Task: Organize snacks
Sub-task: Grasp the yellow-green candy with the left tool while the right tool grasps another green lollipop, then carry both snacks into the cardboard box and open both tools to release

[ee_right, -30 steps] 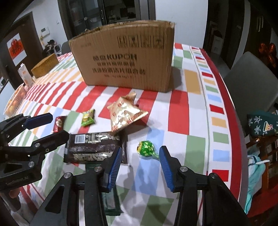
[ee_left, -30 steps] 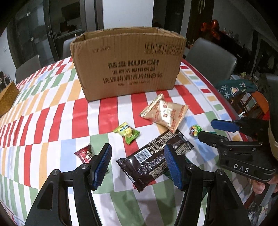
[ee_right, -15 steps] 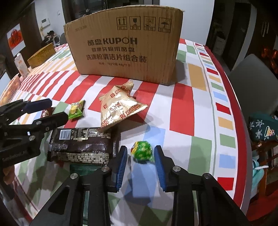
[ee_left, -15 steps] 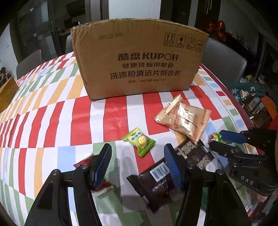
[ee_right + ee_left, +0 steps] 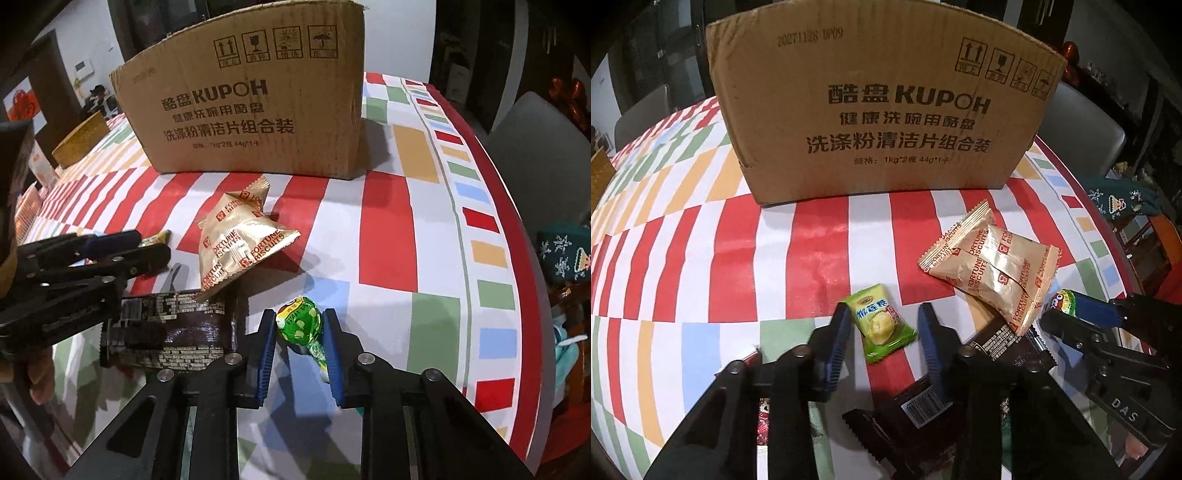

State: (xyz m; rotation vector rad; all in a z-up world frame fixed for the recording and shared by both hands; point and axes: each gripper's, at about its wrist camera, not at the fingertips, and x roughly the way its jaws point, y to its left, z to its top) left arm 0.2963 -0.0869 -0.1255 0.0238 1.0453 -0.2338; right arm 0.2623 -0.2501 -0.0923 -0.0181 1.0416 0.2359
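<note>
The right gripper (image 5: 299, 328), low in the centre of the right wrist view, is clamped on the green lollipop (image 5: 298, 324): both blue pads press the round wrapped head, and its twisted wrapper tail and stick run back down between the fingers toward the bottom of the frame. The left gripper (image 5: 882, 325), low centre in the left wrist view, stands narrow around the small green candy packet (image 5: 880, 325), its jaws having just been closing. The left pad looks to be at the packet's edge while a sliver of tablecloth (image 5: 701, 258) shows before the right pad, so I judge it not yet pinched. The packet's long axis runs from upper left to lower right, slanting across the gap, so the pads would meet its long sides at an angle. To the right lie the dark chocolate wrapper (image 5: 997, 347), partly under the gripper, and the gold Fortune Biscuits pack (image 5: 993, 273) resting on its far end; a red candy (image 5: 762, 410) peeps out under the left finger. The open cardboard box (image 5: 886, 110) stands upright across the top of both views, straight ahead of each gripper and well apart. It looks about equally reachable by both, so the lollipop, already gripped, is likely the first to travel up and over its near wall.
</note>
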